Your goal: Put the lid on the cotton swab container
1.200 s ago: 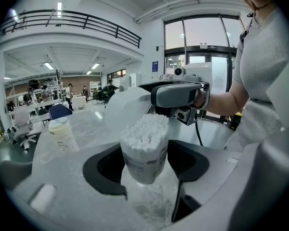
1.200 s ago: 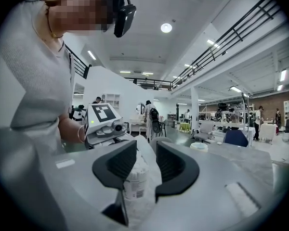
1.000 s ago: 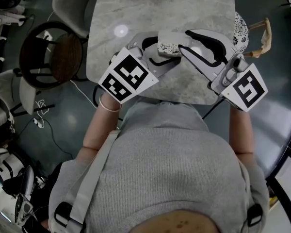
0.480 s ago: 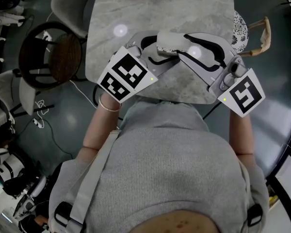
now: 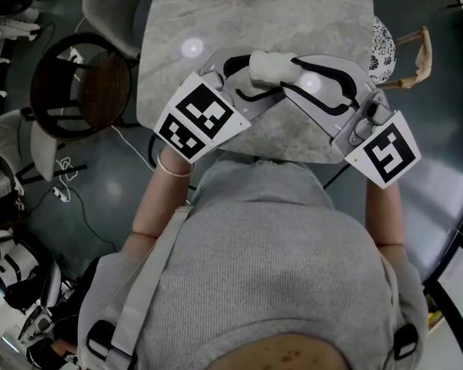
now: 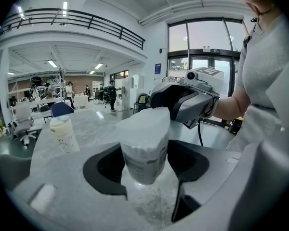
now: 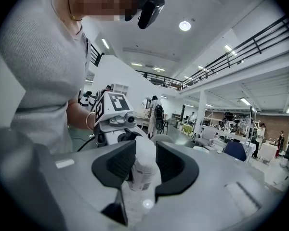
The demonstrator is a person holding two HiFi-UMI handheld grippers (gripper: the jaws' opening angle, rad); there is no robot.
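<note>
Print on the cotton swab container [image 6: 143, 160], under its lid [image 6: 143, 124], is unreadably blurred.

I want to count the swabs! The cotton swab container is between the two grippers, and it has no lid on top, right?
Not quite. The cotton swab container is between the left gripper and right gripper, but a white lid covers its top, as the left gripper view shows.
</note>
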